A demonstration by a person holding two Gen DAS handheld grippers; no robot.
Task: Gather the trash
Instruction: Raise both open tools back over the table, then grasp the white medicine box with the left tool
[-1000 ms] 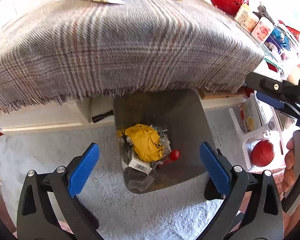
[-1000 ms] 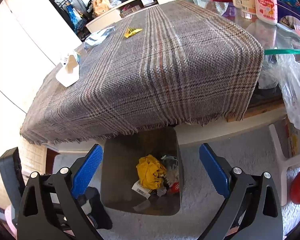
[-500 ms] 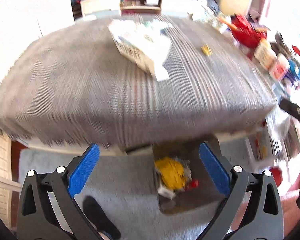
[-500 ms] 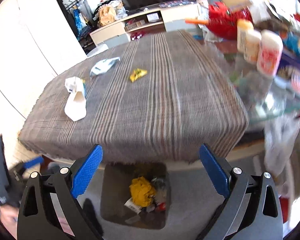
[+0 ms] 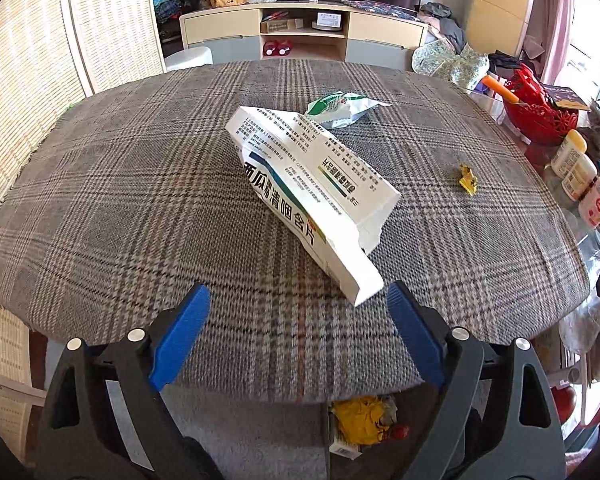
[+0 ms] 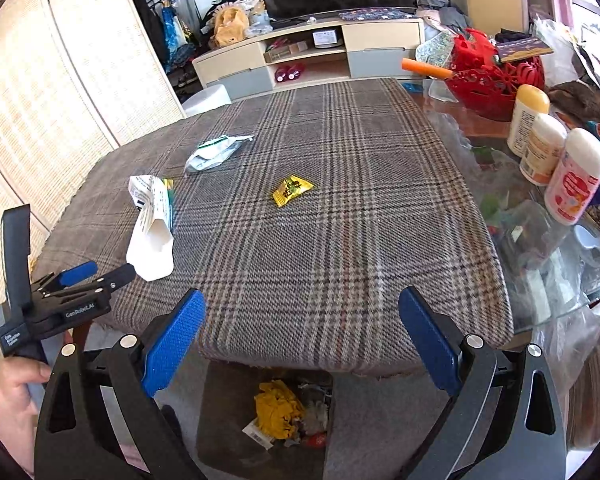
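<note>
A plaid cloth covers the table; at its right, a red basket stands far, three lotion bottles nearer, on glass. A TV cabinet lines the far wall, woven screens left.

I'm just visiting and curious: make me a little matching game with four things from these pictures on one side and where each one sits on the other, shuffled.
Things:
1. white carton
2. yellow wrapper
3. crumpled yellow paper
4. red basket

Places:
A. inside the bin on the floor
B. on the glass tabletop, beyond the cloth's right edge
C. on the plaid cloth, nearest the left tongs
D. alone near the middle of the cloth

Pairs: 1-C, 2-D, 3-A, 4-B
</note>
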